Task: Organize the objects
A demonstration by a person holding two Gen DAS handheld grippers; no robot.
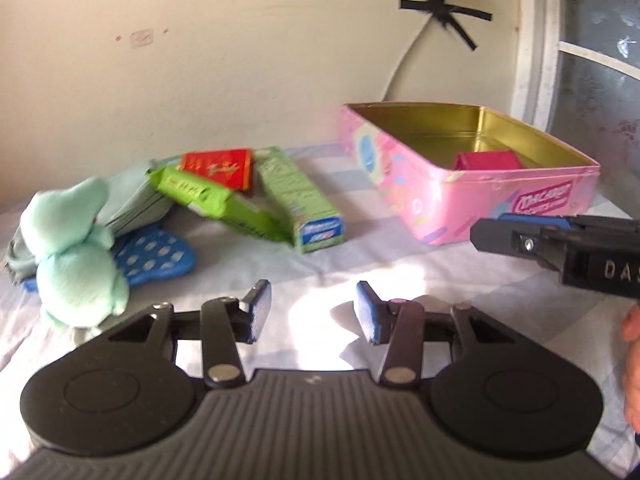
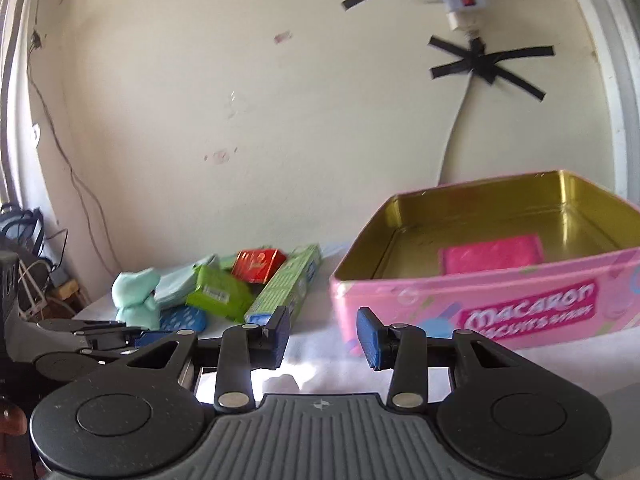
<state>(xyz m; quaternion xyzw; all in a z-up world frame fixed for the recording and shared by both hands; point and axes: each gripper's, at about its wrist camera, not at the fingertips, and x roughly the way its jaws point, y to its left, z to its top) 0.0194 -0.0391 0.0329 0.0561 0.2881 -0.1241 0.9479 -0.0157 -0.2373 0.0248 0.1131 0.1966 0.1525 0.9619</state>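
One item so far sits in the pink tin [image 2: 500,300] at the surface's right end: a pink packet [image 2: 492,258] lying flat on its gold floor. Everything else waits in a heap toward the left end against the back edge: mint plush toy [image 1: 76,252], green wipes pack [image 1: 208,196], red packet [image 1: 218,168], long green box [image 1: 300,200], blue perforated piece [image 1: 156,258]. Both tongs come in empty now, left tongs [image 1: 314,312] partly apart over bare cloth, right tongs [image 2: 324,338] likewise, nothing between either pair. Early days, judging by that pile; most of the sorting looks ahead.
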